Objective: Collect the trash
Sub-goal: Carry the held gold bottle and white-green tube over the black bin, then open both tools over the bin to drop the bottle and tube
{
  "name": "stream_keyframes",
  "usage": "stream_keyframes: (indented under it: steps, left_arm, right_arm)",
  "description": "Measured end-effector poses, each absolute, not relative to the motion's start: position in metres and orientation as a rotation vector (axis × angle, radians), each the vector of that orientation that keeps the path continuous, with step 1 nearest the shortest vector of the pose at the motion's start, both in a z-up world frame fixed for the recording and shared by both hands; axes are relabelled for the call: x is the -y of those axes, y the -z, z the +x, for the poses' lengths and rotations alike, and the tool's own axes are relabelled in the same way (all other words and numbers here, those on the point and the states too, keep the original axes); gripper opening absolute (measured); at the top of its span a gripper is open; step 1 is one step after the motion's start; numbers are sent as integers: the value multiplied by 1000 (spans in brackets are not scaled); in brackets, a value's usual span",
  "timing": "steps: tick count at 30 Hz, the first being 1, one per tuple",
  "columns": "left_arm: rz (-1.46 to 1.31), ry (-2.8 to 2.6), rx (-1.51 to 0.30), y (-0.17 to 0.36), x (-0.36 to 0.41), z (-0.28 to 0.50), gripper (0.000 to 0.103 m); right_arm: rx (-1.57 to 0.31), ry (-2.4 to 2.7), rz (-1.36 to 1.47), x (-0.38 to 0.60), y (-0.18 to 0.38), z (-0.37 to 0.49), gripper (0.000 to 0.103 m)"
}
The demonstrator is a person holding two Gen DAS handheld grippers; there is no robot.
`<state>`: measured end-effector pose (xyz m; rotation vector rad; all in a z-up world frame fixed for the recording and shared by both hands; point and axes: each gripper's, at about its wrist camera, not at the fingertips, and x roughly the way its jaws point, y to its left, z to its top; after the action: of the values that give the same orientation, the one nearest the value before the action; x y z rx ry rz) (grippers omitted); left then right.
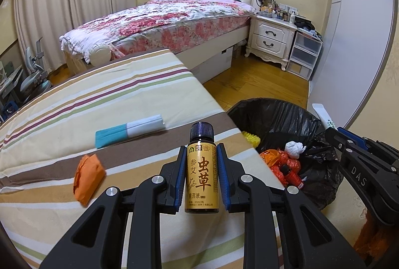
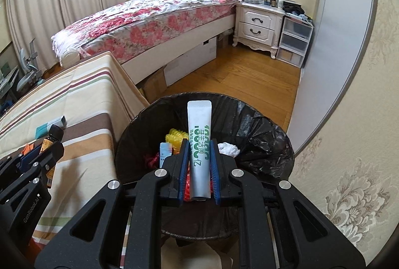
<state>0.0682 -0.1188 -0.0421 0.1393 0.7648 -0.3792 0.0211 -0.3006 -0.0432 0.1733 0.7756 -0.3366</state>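
My left gripper (image 1: 202, 151) is shut on a small brown bottle (image 1: 201, 169) with a yellow label and dark cap, held upright above the striped table (image 1: 99, 99). My right gripper (image 2: 199, 146) is shut on a white sachet (image 2: 199, 144) with green print, held over the black-lined trash bin (image 2: 249, 124). The bin (image 1: 279, 117) holds red, orange, yellow and white trash. An orange wrapper (image 1: 88, 175) and a teal-and-white packet (image 1: 129, 130) lie on the table. The left gripper with its bottle (image 2: 51, 141) shows at the left of the right wrist view.
A bed with a floral cover (image 1: 159, 19) stands behind the table. A white nightstand (image 1: 271, 37) and plastic drawers (image 1: 304, 54) stand at the far right. A wall (image 2: 349, 119) runs close on the right of the bin. The floor is wood (image 2: 237, 79).
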Motion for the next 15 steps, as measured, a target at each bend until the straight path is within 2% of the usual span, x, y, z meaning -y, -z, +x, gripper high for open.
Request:
stream_keyframes:
  steps: [15]
  left_arm:
    - [178,443,-734,36,164,86,25]
  right_arm:
    - [-775,377,213,320,48,32,17]
